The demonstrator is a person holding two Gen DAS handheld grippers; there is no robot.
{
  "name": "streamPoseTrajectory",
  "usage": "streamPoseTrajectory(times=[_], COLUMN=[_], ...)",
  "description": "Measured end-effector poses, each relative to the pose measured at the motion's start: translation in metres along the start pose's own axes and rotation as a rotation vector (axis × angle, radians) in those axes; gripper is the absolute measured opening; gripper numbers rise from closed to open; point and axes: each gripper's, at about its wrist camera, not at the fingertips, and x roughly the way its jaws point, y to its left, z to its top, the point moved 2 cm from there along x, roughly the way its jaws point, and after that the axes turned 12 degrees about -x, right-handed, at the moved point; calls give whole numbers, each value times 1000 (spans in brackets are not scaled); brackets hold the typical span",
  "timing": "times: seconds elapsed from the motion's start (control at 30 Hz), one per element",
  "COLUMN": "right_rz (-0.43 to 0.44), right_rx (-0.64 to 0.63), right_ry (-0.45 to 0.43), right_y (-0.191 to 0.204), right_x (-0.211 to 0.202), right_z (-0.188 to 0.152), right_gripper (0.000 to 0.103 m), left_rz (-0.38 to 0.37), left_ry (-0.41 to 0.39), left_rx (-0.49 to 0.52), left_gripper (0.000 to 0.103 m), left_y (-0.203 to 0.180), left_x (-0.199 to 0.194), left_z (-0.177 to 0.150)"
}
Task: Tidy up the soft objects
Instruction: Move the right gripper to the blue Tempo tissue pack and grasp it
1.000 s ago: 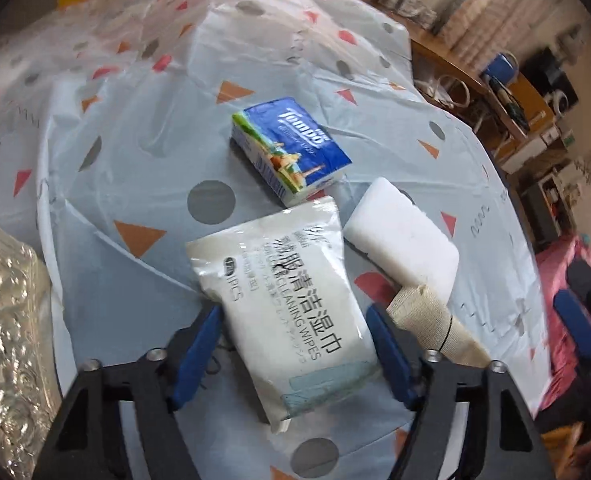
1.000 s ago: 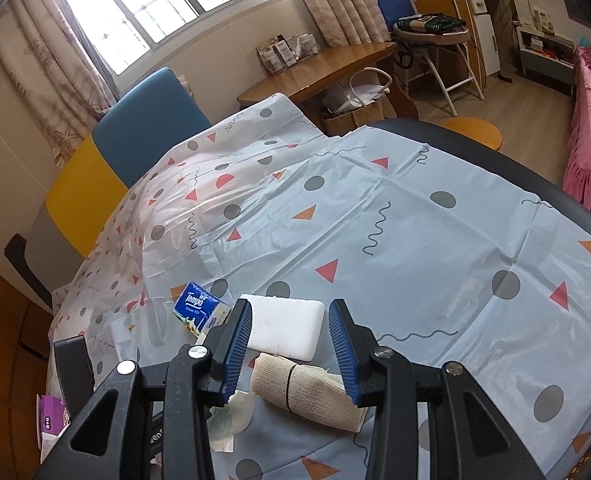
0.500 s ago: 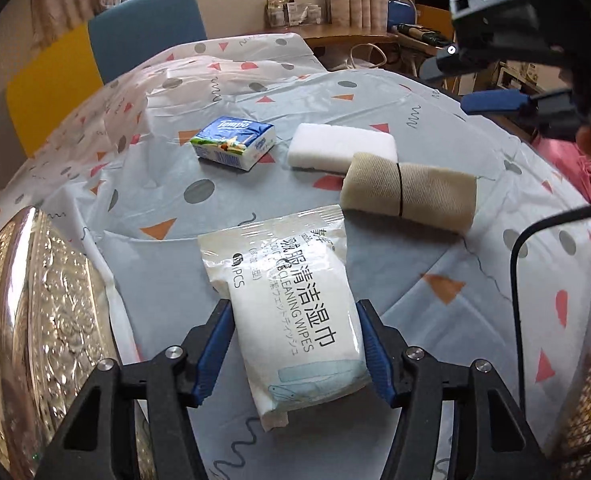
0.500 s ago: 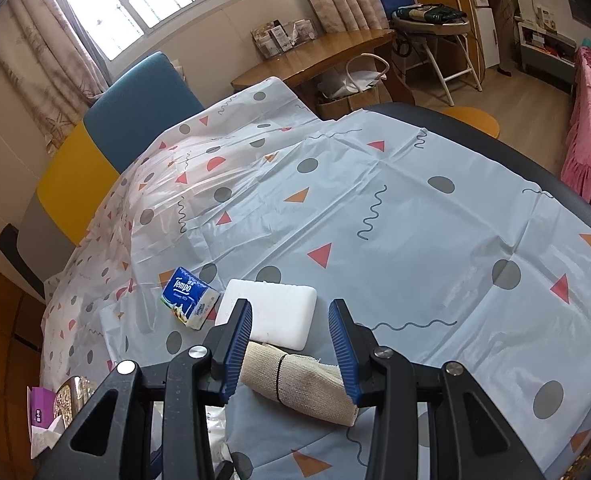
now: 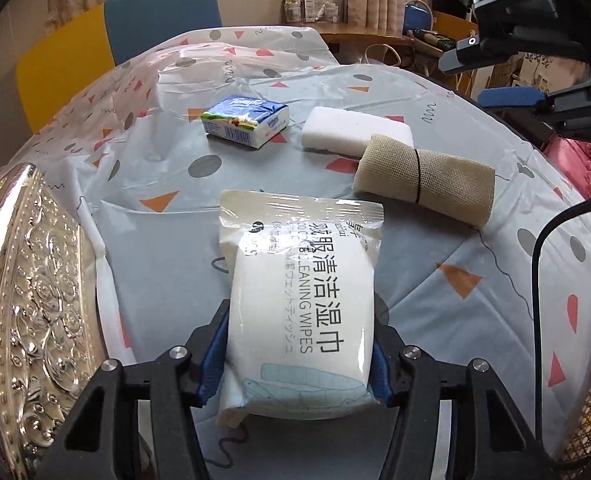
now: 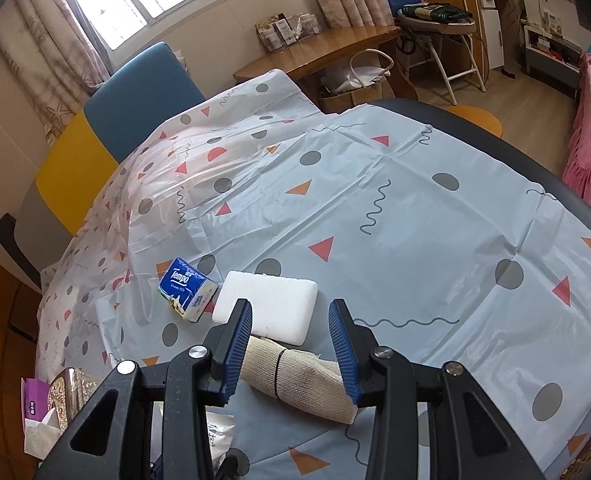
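Between the blue pads of the left hand-held gripper (image 5: 297,354) sits a white pack of cleaning wipes (image 5: 301,300), its far end resting on the bench (image 5: 167,236). Those jaws have just been closing, and both pads now press against the sides of the pack, pinching it. Taking the pack as the landmark: beyond it and to its right lies a beige rolled cloth (image 5: 425,178) bound by a thin dark band, resting flat on the patterned plastic cover. Touching the far end of that roll is a white sponge block (image 5: 355,132). Farther from the pack, and left of the sponge, is a blue tissue packet (image 5: 245,120) with white lettering, set apart from the sponge by a small gap. Left of the pack, an embossed silver tray (image 5: 27,304) fills the edge of the left wrist view.

Seen from the right wrist, the right hand-held gripper (image 6: 291,350) hangs over the rolled cloth (image 6: 299,376) with its jaws spread; the roll shows between the blue pads, but whether they touch it cannot be told. Past its fingertips lie the sponge (image 6: 269,306) and the tissue packet (image 6: 187,288).
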Motion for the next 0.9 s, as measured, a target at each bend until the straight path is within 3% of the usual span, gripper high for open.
streamPoseTrajectory(times=[0.5, 0.67, 0.9], right_rz=[-11, 33, 145], right_rx=[-22, -42, -262], right_ry=[37, 75, 177], right_y=[4, 11, 51], right_x=[9, 17, 43], right_z=[-4, -6, 0], right_gripper=[40, 40, 40], left_rz=[-13, -24, -36], left_ry=[-41, -44, -49], left_rx=[-2, -9, -17], left_gripper=[60, 59, 59], left_y=[2, 3, 4], left_x=[0, 0, 0], left_z=[-3, -3, -3])
